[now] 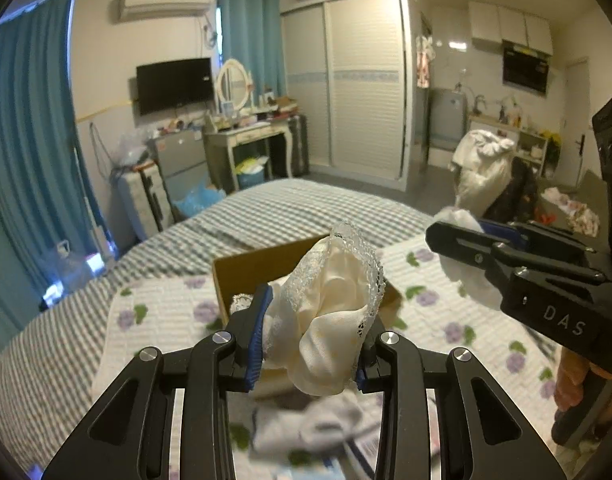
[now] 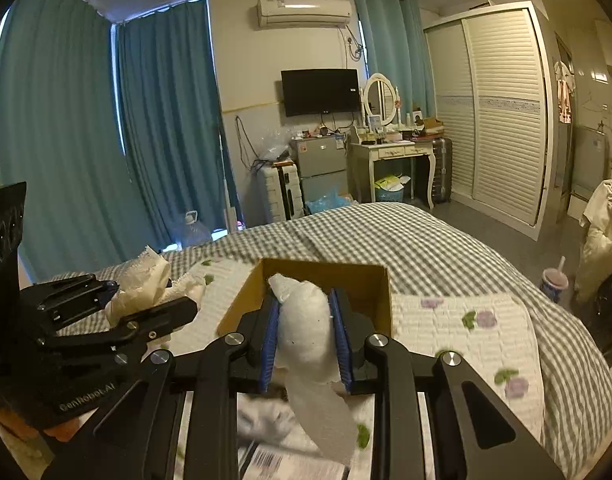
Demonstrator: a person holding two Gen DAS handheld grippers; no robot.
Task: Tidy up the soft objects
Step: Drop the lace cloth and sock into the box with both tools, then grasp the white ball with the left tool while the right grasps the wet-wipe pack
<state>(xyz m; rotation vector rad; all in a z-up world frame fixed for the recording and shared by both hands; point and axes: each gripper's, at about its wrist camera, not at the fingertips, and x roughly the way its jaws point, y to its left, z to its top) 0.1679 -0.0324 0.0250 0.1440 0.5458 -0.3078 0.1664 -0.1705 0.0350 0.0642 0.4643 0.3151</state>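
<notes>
My left gripper (image 1: 312, 336) is shut on a cream lace-trimmed cloth (image 1: 330, 320), held above the bed in front of an open cardboard box (image 1: 261, 268). My right gripper (image 2: 306, 336) is shut on a white sock (image 2: 306, 320) that hangs down, just before the same box (image 2: 370, 280). In the left wrist view the right gripper (image 1: 458, 240) with the sock (image 1: 462, 216) is at the right. In the right wrist view the left gripper (image 2: 145, 300) with the cream cloth (image 2: 141, 284) is at the left.
The box sits on a white floral quilt (image 1: 446, 320) over a grey checked bedspread (image 2: 426, 240). More white soft items (image 1: 318, 424) and a printed paper (image 2: 289, 464) lie under the grippers. A drink cup (image 2: 554, 280) stands right of the bed.
</notes>
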